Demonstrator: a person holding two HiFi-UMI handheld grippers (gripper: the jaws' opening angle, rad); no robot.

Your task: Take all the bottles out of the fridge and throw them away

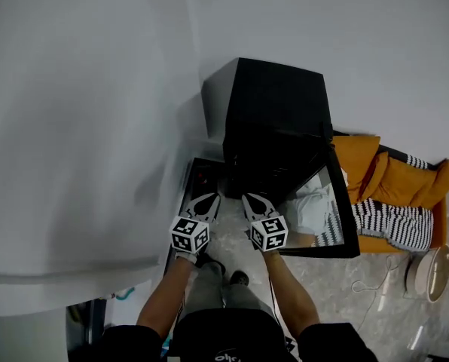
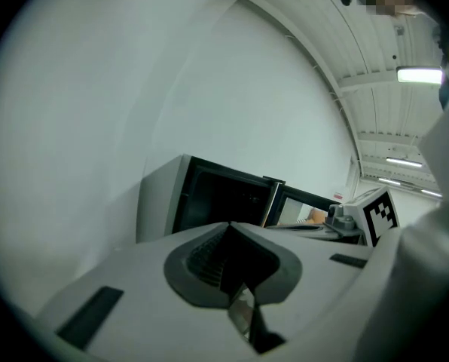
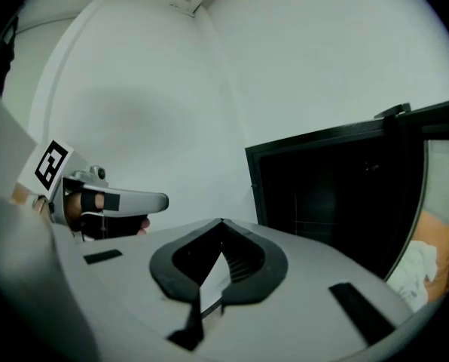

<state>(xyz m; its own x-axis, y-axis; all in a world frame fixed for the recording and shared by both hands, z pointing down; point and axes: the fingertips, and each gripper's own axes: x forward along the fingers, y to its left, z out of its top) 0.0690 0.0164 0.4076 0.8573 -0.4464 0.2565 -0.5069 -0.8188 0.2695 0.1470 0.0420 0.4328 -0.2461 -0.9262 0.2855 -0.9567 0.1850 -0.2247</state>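
Observation:
A small black fridge (image 1: 270, 119) stands on the floor against the white wall, with its glass door (image 1: 326, 217) swung open to the right. Its inside is dark and I can make out no bottles in any view. My left gripper (image 1: 206, 197) and right gripper (image 1: 253, 199) hover side by side just in front of the opening, both shut and empty. In the left gripper view the jaws (image 2: 228, 225) meet at the tip and point at the fridge (image 2: 209, 198). In the right gripper view the jaws (image 3: 221, 221) also meet, with the dark fridge (image 3: 330, 194) ahead to the right.
An orange cushion with striped fabric (image 1: 390, 183) lies to the right of the open door. A round white device (image 1: 429, 272) sits on the marbled floor at the far right. A white wall (image 1: 81, 127) fills the left side.

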